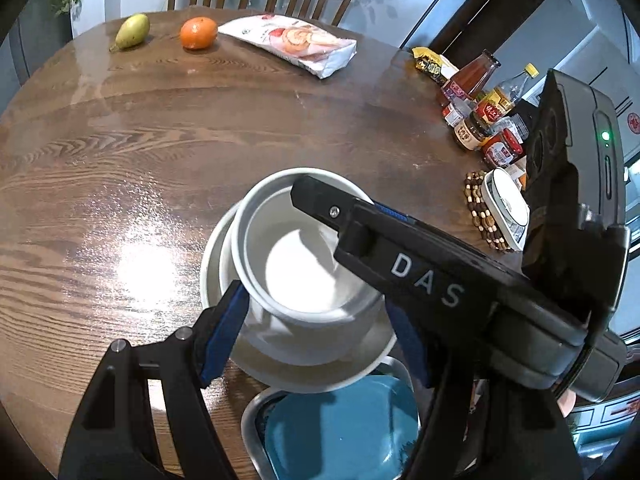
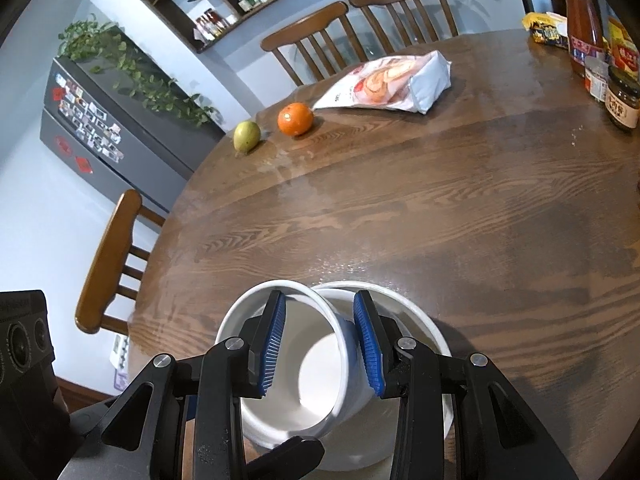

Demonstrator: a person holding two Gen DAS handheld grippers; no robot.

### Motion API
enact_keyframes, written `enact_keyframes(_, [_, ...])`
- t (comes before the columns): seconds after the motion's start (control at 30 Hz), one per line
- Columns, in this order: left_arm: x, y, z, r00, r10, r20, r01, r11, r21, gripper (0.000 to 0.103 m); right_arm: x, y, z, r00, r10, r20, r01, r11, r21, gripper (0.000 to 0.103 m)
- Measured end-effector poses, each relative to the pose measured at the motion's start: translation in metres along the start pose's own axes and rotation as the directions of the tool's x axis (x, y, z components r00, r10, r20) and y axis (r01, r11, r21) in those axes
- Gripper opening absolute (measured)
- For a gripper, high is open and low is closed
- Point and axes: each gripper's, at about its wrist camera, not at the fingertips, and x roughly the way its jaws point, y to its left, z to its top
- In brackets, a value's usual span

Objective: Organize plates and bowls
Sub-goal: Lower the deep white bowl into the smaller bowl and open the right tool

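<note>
**Seat the small bowl square before letting go**

From where I stand, the round wooden table [image 1: 120, 160] takes up most of the room. Its middle is bare, and the fruit, the snack bag and the jars are well out of the way at the far and right edges. At the near edge sits a metal tray [image 1: 252, 412] with a teal plate [image 1: 340, 432] lying in it. Just beyond that is the wide white bowl [image 1: 312, 372], its near rim overlapping the tray's edge from this angle. I cannot tell whether it rests on the wood or hangs a little above it.

The small white bowl [image 1: 304, 272] sits inside the wide one, tipped to one side rather than nested flat. The job right now looks like settling it level.

The right gripper [image 2: 322, 344] is pinched narrow on that small bowl's wall, one finger inside the rim and one outside. The left gripper [image 1: 314, 338] stands about half spread, straddling both bowls from the near side. Whether its pads [image 1: 224, 332] actually press on anything, I cannot tell.

To do this well, I'd say the right hand should roll the small bowl upright and lower it until its base meets the wide bowl's floor. Only then should it let go, drawing the inner finger straight up so it doesn't hook the rim. A thin-wall pinch on glazed ware can slip, so slow is better. The left hand would best steady the wide bowl so it cannot skate toward the tray.
</note>
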Motion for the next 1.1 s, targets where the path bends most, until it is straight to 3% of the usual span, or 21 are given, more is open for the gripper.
enact_keyframes(0.67, [0.008,0.004,-0.001,0.999,-0.023,-0.038,0.022,1.0,-0.021,0.069,0.008,-0.002,0.0,0.998,-0.037,-0.042,0.037,0.999,-0.004,0.039])
enact_keyframes(1.1, [-0.025,-0.015,-0.009,0.996,0.012,0.091,-0.019,0.997,0.081,0.071,-0.024,0.011,0.0,0.997,-0.068,0.045,0.07,0.996,-0.059,0.042])
